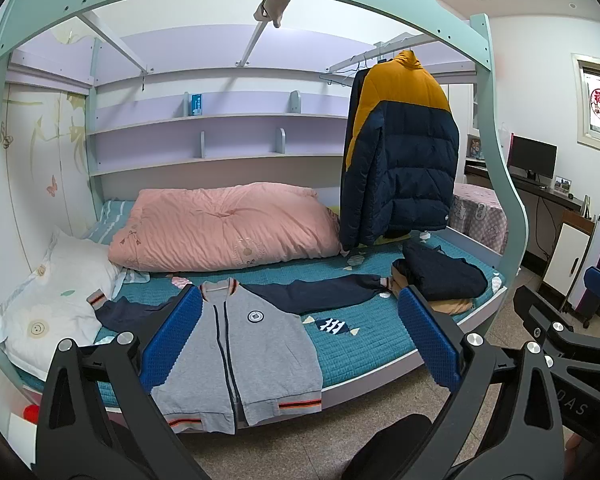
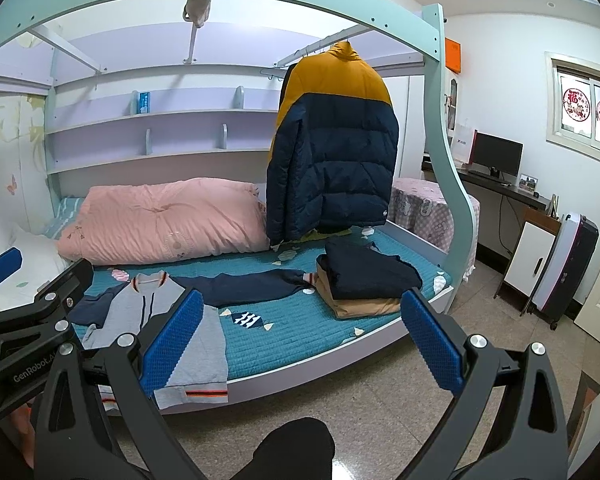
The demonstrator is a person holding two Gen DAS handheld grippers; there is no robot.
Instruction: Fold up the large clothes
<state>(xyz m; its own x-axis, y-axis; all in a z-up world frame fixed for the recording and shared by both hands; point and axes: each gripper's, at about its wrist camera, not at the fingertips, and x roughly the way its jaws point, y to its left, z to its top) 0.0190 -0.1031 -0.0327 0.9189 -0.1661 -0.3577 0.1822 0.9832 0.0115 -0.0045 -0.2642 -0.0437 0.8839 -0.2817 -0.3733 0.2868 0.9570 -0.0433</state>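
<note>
Teal bed (image 1: pixel 364 344) holds a spread grey jacket (image 1: pixel 252 356); left gripper (image 1: pixel 300 336) and right gripper (image 2: pixel 304 340) both gape wide, empty

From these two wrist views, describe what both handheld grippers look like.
The left gripper and right gripper match: each has two black plastic arms with triangular cut-outs and round silver bolt heads, ending in blue pads textured with a fine grid. White lettering runs along the side of each body; the left one's reads "GenRobot.A…" in the right wrist view. No cables show.

left gripper (image 1: pixel 300 334) jaws spread wide, right gripper (image 2: pixel 302 342) likewise, side by side, both empty
</note>
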